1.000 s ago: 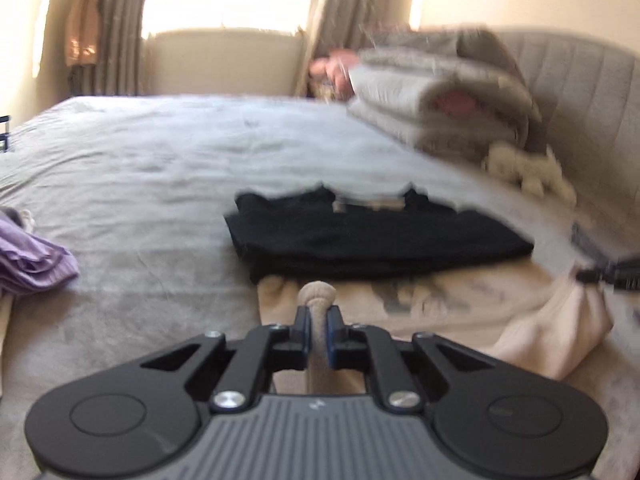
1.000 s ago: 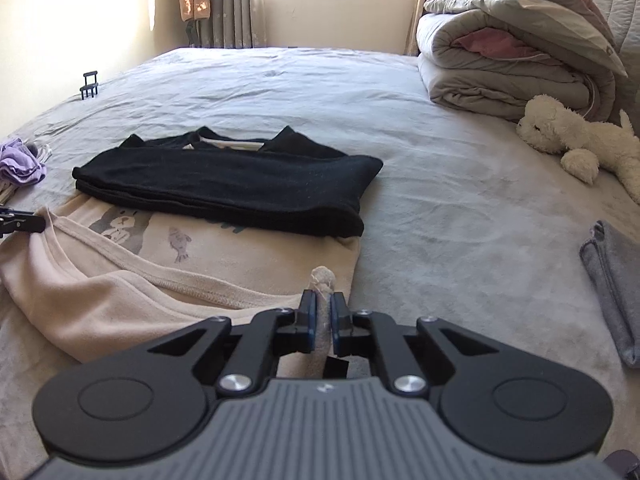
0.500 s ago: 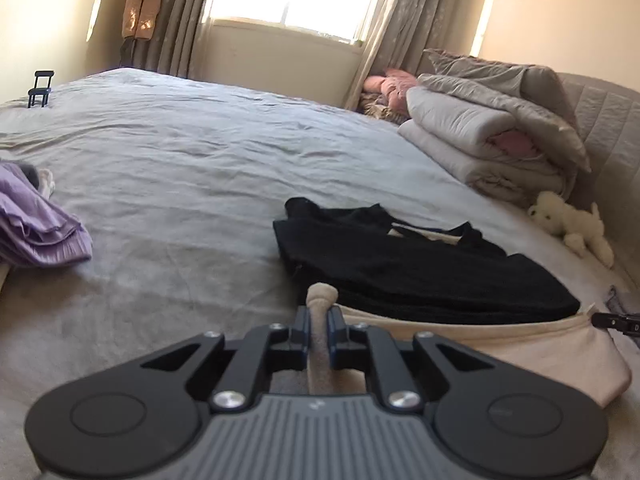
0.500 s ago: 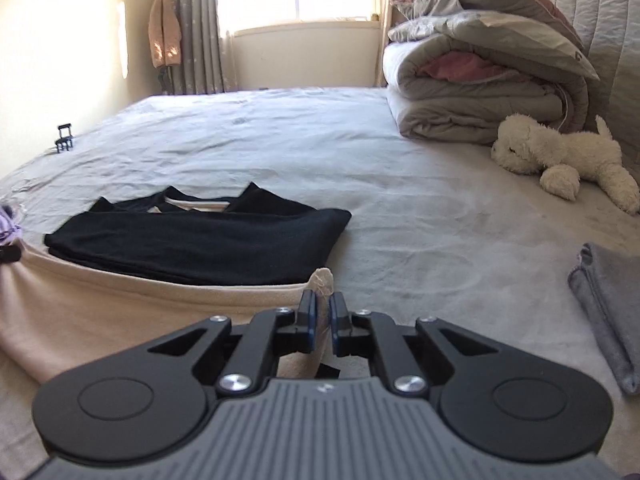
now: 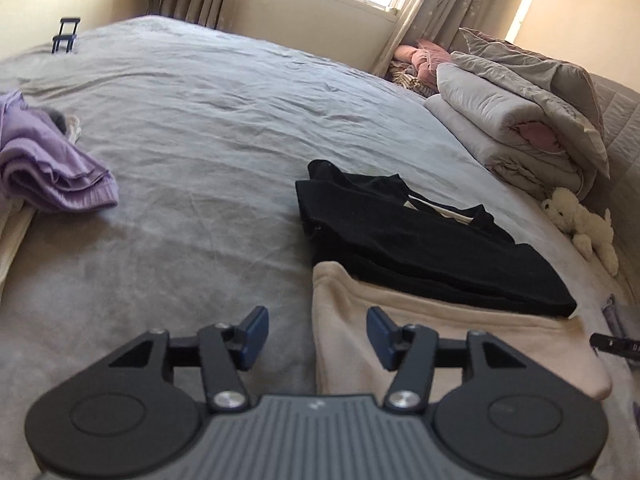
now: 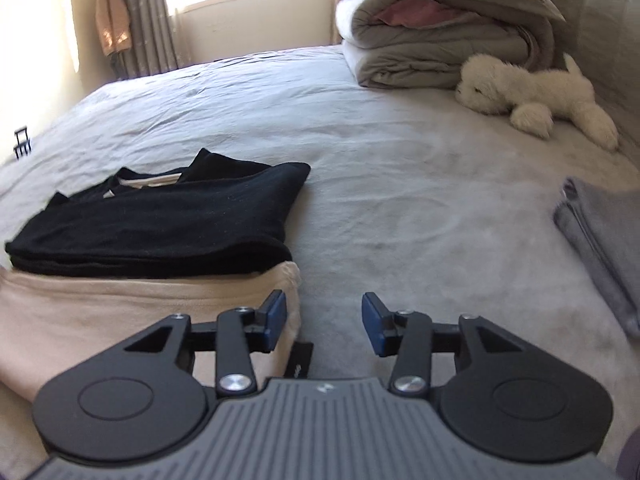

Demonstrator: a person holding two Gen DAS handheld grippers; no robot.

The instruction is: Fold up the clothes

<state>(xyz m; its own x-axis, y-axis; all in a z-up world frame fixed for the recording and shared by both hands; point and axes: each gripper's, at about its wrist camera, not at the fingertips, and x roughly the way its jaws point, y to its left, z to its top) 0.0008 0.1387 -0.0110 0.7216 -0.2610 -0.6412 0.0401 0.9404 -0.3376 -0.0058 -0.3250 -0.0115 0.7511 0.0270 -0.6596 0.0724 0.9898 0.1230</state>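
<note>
Grippers, left (image 5: pixel 316 336) and right (image 6: pixel 324 326), hung spread and empty over a folded beige knit garment (image 5: pixel 440 340) on the grey bedspread (image 5: pixel 200 160), just beside a folded black top (image 6: pixel 160 224). Soft, limp cloth probably needed pinching at its corners.
</note>
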